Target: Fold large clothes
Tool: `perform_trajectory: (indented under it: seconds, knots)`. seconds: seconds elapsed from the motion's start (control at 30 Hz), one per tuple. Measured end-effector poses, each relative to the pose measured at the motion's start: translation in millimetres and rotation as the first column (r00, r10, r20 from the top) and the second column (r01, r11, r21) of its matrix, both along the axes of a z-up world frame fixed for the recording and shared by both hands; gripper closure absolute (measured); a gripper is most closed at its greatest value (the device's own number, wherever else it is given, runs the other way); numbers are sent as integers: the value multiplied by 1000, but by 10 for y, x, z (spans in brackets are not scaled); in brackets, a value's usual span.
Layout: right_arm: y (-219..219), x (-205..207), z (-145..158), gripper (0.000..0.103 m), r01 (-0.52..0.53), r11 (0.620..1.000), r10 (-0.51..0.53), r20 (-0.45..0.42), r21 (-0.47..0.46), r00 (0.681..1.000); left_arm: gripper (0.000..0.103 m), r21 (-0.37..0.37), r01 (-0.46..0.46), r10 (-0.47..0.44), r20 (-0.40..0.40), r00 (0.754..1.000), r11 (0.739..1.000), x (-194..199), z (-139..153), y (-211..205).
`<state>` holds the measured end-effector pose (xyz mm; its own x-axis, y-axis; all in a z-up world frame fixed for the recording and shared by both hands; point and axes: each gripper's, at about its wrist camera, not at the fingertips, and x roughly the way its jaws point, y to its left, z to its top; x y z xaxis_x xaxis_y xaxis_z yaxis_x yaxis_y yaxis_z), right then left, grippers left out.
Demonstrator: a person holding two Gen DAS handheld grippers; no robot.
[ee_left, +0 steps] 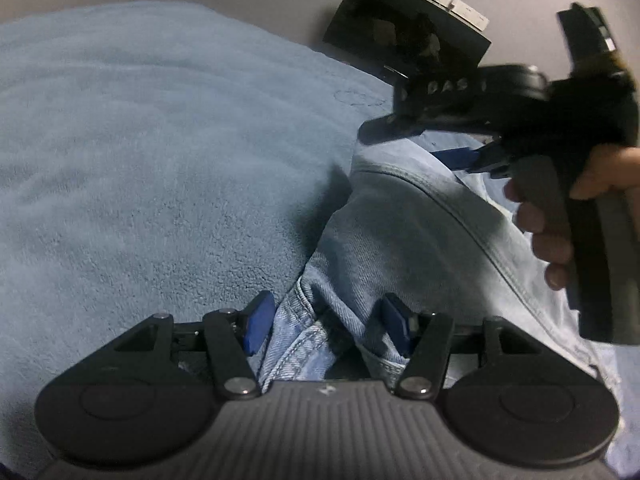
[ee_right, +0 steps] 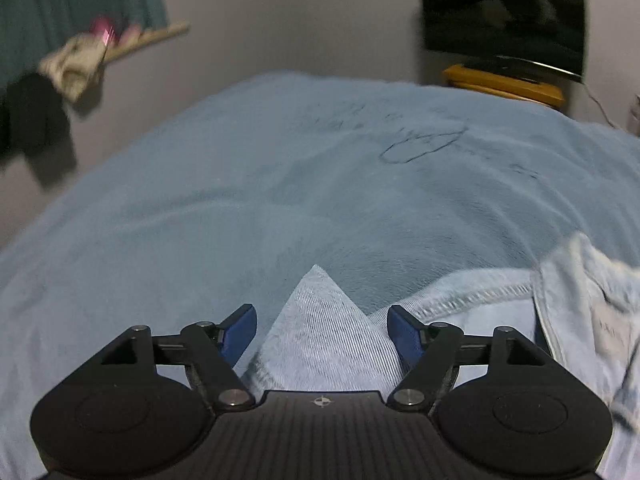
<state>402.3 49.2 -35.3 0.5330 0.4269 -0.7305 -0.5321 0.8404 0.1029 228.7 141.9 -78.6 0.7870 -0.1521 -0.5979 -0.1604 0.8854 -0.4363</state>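
Pale blue jeans (ee_left: pixel 404 216) lie on a blue fleece blanket (ee_left: pixel 160 160) that covers the bed. In the left wrist view the denim runs from the bottom centre up toward the right, with a stitched seam curving along its upper side.

Left gripper (ee_left: pixel 328 326): jaws stand partly apart. A bunched fold of the jeans, showing double-stitched seams, lies between the blue pads (ee_left: pixel 256 326). The cloth sits close to both pads, but whether they press on it cannot be told from this view.

Right gripper (ee_right: pixel 322 334): jaws stand wide apart. A pointed corner of the jeans (ee_right: pixel 324 320), showing the pale inner weave, lies between the blue pads (ee_right: pixel 402 334), with a gap visible on each side. Nothing is gripped. More denim, with an overlocked edge and a pale patch, lies to the right of this gripper.

From the left wrist view, the right gripper (ee_left: pixel 452 156) is seen over the far end of the jeans, held by a hand (ee_left: pixel 560 220) wrapped round its grey handle.

Surroundings: a dark television (ee_right: pixel 504 20) stands on a yellow stand (ee_right: pixel 504 84) against the grey wall beyond the bed. Clothes (ee_right: pixel 72 64) hang at the left wall, blurred.
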Motion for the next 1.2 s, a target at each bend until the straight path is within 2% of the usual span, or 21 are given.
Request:
perform_trajectory:
  seconds: [0.1,0.17,0.2,0.27,0.33,0.4,0.47,0.57,0.67,0.7,0.77,0.8,0.83,0.9,1.03,1.13,1.2]
  knots:
    - [119,136,-30,35,-36,998,35,-27,-58,999,45,-30,-10,10,-3,1000,999,-35,-3,73]
    - [130,190,16,46,-76,996,73,-87,-40,994,45,-27,-10,9,-3,1000,1000,-48,-7,68]
    - [134,225,36,55,-86,995,81,-109,-42,991,45,-29,-10,10,-4,1000,1000,-57,-10,81]
    - [140,261,76,67,-108,993,101,-124,-51,987,45,-37,-13,13,-6,1000,999,-70,-21,98]
    - [137,250,126,92,-111,992,105,-109,-55,988,45,-43,-20,20,-3,1000,999,-87,-6,115]
    - [116,219,204,97,-94,995,93,-52,-26,994,45,-47,-29,29,7,1000,998,-150,-11,161]
    - [116,218,199,98,-62,998,62,-12,-4,998,45,-46,-36,36,17,999,998,-152,2,162]
    - [167,165,106,99,11,1000,-10,52,-28,999,43,-31,-34,34,13,999,999,-146,-10,154]
    - [213,141,-60,98,83,996,-82,58,-18,995,42,3,-29,29,-4,1000,1000,-135,-41,114]
    - [224,119,-93,95,101,995,-100,73,-14,992,40,16,-25,25,-6,1000,1000,-131,-50,106]
    - [191,94,-67,81,128,991,-130,111,27,985,40,27,-22,22,-12,1000,999,-119,-68,106]
    - [140,44,-13,68,143,988,-150,137,61,979,40,13,-28,28,-11,1000,1000,-115,-69,110]
    - [80,-23,42,60,148,985,-162,158,94,974,40,0,-37,37,-8,999,999,-112,-64,116]
    - [-41,-197,141,62,114,985,-141,208,133,968,40,-7,-39,39,-10,999,999,-104,-60,132]
    - [-158,-661,232,66,6,997,-32,331,79,943,40,-1,-40,40,-9,999,999,-118,-75,121]
    - [-149,-998,190,71,-84,996,68,349,31,935,40,1,-41,41,-10,999,999,-147,-75,107]
    - [-88,-1095,54,78,-97,994,110,339,-54,934,40,-5,-43,43,-13,999,999,-143,-63,89]
